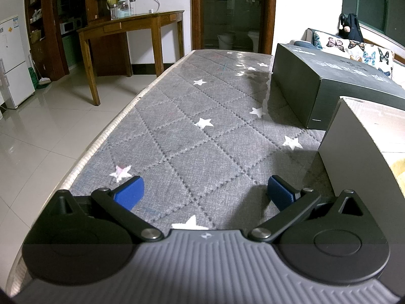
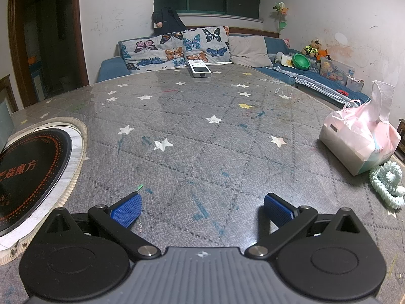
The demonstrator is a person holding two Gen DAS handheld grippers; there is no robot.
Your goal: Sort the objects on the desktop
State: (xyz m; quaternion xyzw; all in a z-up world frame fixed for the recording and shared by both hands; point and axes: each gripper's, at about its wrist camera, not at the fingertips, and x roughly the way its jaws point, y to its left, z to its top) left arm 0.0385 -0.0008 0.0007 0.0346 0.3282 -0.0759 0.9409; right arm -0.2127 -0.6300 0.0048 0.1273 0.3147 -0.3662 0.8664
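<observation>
My left gripper [image 1: 205,192] is open over the grey star-patterned tablecloth [image 1: 192,131], nothing between its blue pads. A grey open box [image 1: 359,157] stands just right of it, and a dark long box [image 1: 329,81] lies beyond. My right gripper [image 2: 202,209] is also open and empty above the cloth. In the right wrist view a pink-and-white tissue pack [image 2: 359,139] sits at the right, with a pale green coiled cord [image 2: 387,185] beside it. A white remote [image 2: 200,69] lies at the far table edge.
A round black induction cooktop [image 2: 30,172] is set into the table at the left of the right wrist view. Behind the table runs a blue sofa [image 2: 316,81] with butterfly cushions and toys. The left table edge [image 1: 106,136] drops to tiled floor; a wooden desk [image 1: 131,27] stands beyond.
</observation>
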